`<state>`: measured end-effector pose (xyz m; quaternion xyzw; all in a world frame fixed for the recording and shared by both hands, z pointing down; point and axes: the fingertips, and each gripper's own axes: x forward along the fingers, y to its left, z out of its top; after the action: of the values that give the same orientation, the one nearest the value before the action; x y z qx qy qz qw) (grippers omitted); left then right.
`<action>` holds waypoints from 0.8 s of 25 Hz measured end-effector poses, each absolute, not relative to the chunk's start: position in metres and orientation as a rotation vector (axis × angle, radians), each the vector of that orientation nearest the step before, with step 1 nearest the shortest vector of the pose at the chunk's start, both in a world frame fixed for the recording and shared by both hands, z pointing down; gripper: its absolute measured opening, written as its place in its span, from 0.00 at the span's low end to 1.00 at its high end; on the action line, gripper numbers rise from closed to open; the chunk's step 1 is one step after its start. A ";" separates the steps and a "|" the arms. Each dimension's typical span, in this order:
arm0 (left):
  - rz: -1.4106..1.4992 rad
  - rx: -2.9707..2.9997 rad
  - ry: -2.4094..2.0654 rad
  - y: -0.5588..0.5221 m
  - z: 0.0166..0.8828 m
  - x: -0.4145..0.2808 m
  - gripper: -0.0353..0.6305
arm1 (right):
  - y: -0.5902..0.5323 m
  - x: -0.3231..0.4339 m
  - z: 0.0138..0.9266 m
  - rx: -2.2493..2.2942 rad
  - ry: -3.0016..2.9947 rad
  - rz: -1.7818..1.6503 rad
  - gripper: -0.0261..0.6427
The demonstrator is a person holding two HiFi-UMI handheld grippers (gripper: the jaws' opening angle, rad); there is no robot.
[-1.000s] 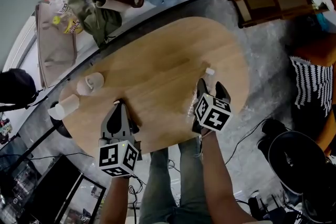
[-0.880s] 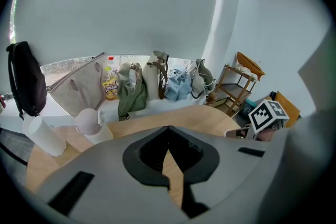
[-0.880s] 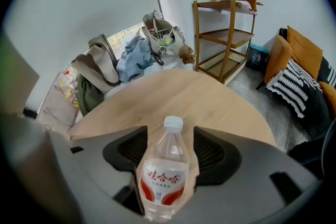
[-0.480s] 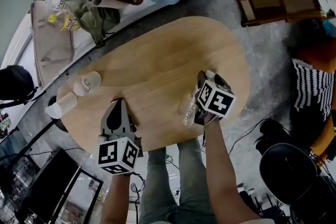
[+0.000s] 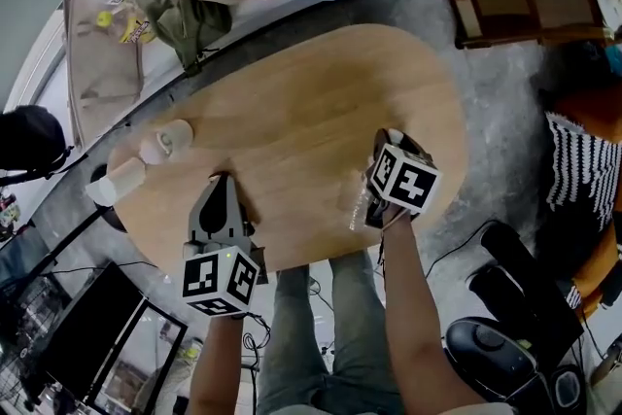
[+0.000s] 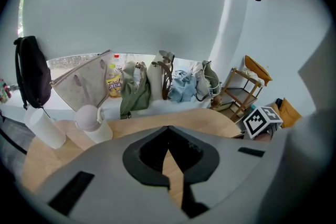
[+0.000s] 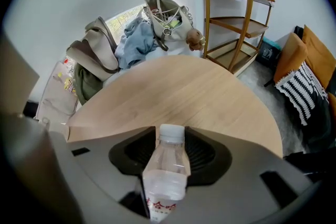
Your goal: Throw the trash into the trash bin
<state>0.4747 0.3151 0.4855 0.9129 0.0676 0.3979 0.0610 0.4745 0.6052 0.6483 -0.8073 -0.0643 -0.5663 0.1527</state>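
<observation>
At the near edge of the table (image 5: 292,131), the right gripper (image 7: 165,138) points steeply down. Its jaws are closing on the clear plastic bottle (image 7: 164,178), which lies on the wood near that edge with its white cap (image 7: 171,134) toward the table's far side. The pads look to be meeting the bottle's sides just below the shoulder. A thin, empty bottle will likely crumple or slip, so the squeeze should be firm but brief. The lift should go straight up once the hold feels secure.

To the left along the same edge, the left gripper (image 6: 168,150) hangs over the table with its jaws together and nothing in them.

Two pale cups (image 5: 165,143) lie at the table's left end. No bin can be picked out with certainty, though a dark round object (image 5: 491,350) sits on the floor off the table's near right.
</observation>
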 end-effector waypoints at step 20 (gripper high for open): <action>1.045 2.758 -0.044 0.246 0.426 0.410 0.07 | 0.550 0.478 0.530 -2.530 0.087 -1.487 0.28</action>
<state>0.4101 0.2460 0.4265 0.9308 -0.0149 0.3525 0.0957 0.4780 0.5502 0.5304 -0.8572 0.0295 -0.5038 0.1027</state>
